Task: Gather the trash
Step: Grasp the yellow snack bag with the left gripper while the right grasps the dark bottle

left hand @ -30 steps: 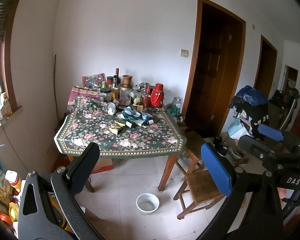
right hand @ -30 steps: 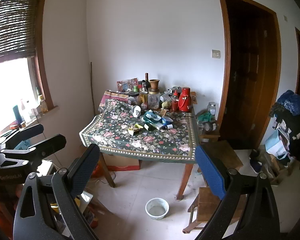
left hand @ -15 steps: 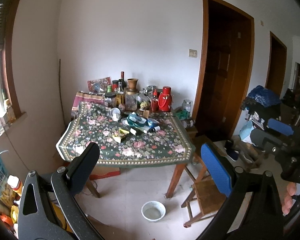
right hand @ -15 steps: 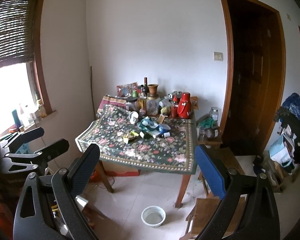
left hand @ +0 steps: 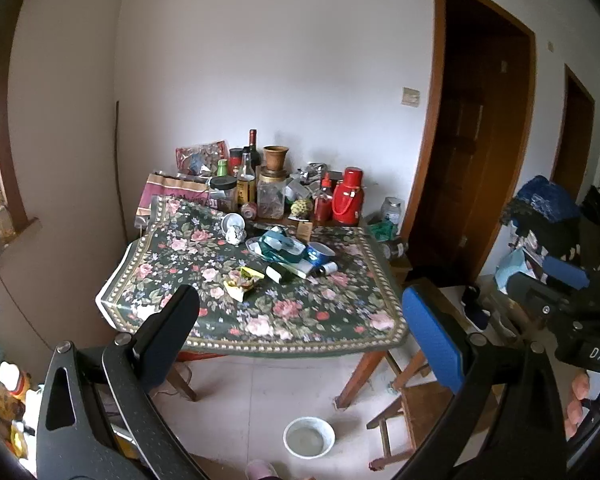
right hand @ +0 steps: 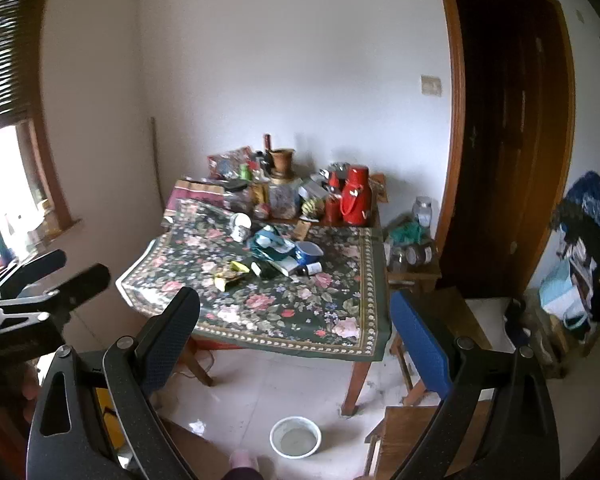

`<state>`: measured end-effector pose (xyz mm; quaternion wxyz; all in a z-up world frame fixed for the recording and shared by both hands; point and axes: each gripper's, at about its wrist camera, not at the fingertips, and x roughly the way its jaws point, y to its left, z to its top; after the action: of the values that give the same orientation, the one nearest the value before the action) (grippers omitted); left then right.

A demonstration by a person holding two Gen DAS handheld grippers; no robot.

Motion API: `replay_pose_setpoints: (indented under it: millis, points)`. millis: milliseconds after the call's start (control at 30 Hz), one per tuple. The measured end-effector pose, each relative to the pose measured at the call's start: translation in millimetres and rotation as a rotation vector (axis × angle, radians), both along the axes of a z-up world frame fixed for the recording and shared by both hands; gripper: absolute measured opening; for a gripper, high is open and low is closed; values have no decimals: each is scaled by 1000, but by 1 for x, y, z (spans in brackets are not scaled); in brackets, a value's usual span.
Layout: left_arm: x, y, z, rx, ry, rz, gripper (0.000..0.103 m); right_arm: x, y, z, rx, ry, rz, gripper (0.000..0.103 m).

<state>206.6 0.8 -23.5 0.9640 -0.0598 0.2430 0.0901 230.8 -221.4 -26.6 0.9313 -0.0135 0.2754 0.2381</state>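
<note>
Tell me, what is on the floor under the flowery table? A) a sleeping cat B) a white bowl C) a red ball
B, a white bowl sits on the pale floor tiles just in front of the table, near its wooden leg.

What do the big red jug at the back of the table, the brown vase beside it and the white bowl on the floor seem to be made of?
The big red jug looks like glossy painted metal or plastic; it shines, but which one is unclear. The brown flared vase looks like matt clay or wood, dull with no glare. The white round bowl on the floor could be enamel or plastic: smooth, thin-rimmed, greyish inside.
</note>
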Motion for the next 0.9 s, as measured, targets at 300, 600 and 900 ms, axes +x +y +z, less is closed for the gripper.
replay_pose_setpoints:
  millis: [300,600,900]
  points:
    - [129,88,-28,-16,104,-42,86,92,50,-15,-14,116,-109,95]
    - [236,164,-87,-75,291,-114,86,180,98,-49,-44,249,-218,95]
    - [293,185,-175,-122,506,-138,86,256,123,-126,-102,496,-254,95]
